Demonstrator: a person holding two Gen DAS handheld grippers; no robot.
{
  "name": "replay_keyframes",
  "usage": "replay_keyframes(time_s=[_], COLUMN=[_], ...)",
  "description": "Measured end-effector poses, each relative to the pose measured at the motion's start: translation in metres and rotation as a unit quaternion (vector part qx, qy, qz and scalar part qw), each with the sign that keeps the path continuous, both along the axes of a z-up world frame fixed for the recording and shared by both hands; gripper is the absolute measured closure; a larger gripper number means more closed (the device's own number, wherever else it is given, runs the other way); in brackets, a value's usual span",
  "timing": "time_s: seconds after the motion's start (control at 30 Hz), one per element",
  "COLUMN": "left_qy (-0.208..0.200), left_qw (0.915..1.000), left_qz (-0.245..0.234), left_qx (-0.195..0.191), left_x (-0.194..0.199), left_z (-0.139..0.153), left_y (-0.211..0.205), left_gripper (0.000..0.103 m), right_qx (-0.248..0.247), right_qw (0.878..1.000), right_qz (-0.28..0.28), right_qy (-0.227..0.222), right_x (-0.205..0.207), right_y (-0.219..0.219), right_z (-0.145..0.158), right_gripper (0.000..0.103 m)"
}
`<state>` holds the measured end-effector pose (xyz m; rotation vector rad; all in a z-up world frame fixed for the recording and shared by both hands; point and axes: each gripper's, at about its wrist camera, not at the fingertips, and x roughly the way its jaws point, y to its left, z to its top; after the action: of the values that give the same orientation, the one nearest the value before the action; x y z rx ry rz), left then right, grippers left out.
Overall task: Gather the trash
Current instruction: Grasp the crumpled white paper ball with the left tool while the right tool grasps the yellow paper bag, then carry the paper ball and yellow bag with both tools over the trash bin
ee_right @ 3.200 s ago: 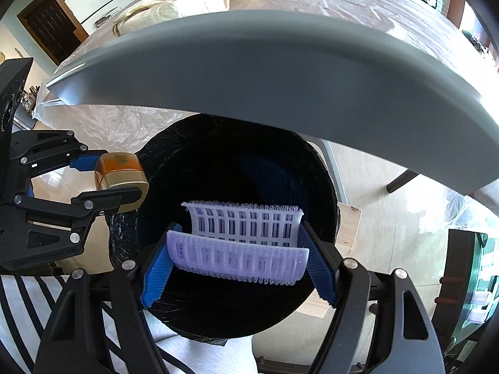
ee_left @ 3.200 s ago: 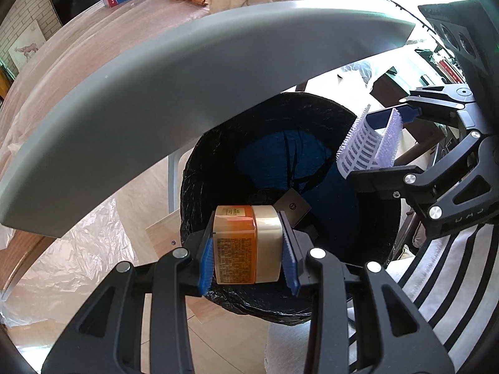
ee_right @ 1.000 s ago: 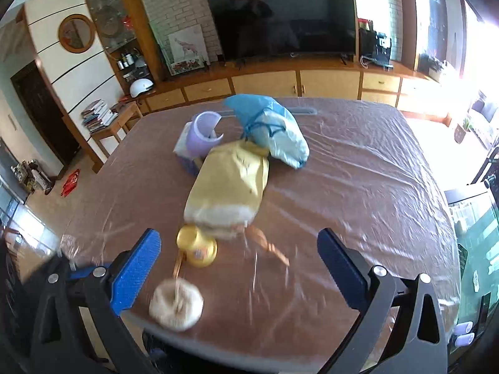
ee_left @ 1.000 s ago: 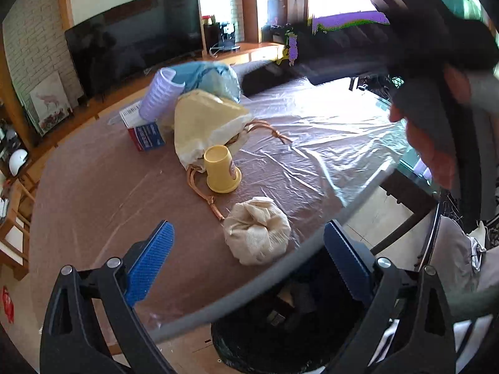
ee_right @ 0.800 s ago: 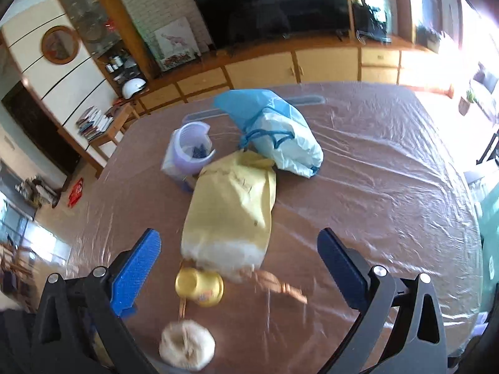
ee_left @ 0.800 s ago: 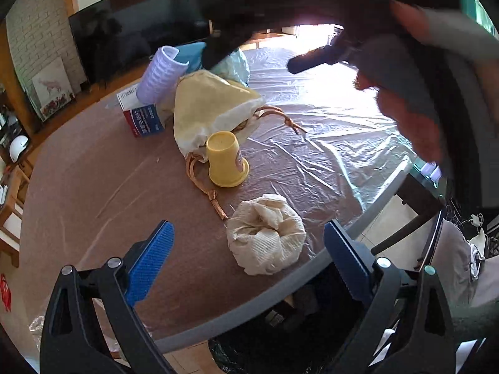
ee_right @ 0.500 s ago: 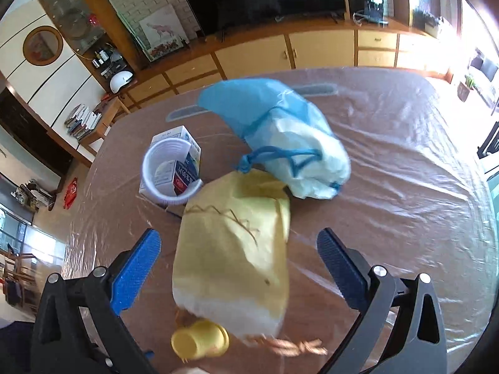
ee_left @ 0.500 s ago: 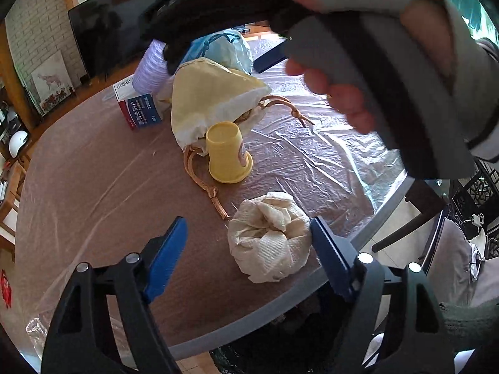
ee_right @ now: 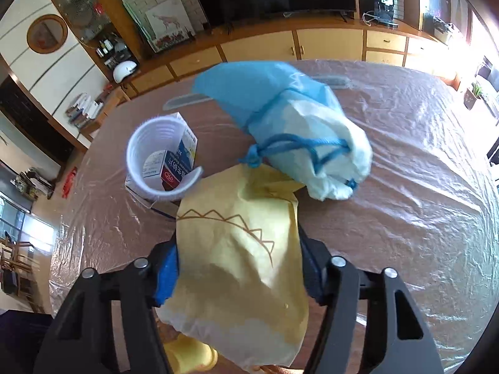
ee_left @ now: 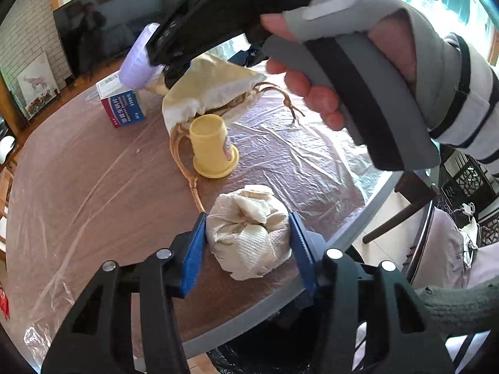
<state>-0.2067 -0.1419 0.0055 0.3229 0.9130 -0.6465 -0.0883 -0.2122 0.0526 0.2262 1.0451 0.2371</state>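
Note:
A crumpled white paper towel ball lies near the table's front edge. My left gripper has its jaws closing on it, and both blue pads touch its sides. Farther in lies a yellow paper bag with a brown zigzag print and cord handles. My right gripper reaches down over it with jaws closing, and the pads press the bag's two sides. In the left wrist view a gloved hand holds that gripper above the bag.
An upturned yellow cup stands between ball and bag. A pale purple plastic cup sits on a blue-and-white box. A blue drawstring bag lies beyond. A black-lined bin stands below the plastic-covered table's edge.
Both grippers left the bin without the jar and curler, came over the table open, then dropped. The left has narrowed onto the paper ball, the right onto the yellow bag.

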Motion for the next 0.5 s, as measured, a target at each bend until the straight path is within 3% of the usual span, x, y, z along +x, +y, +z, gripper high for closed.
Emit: replay_keyframes(time_s=[0.1,0.23,0.5], left_qy=[0.014,-0.004,-0.021], left_qw=[0.9997,0.9997,0.9972], left_qz=[-0.004,0.01,0.069], left_qx=[-0.018,-0.021,-0.017], left_x=[0.003,0.007,0.03], left_z=[0.002,0.012,0.02], left_y=[0.004,0.013,0.046], left_gripper=[0.051,0.051,0.051], right_qx=[0.016,0.028,0.006], right_qw=[1.0,0.999,0.997], right_qz=[-0.009,-0.028,-0.061], right_qy=[-0.015,-0.032,-0.057], right_x=[-0.011,-0.03,-0.062], right_y=[-0.013,-0.034,-0.07], right_z=[0.005,0.015,0.029], right_gripper=[0.043,0.043,0.043])
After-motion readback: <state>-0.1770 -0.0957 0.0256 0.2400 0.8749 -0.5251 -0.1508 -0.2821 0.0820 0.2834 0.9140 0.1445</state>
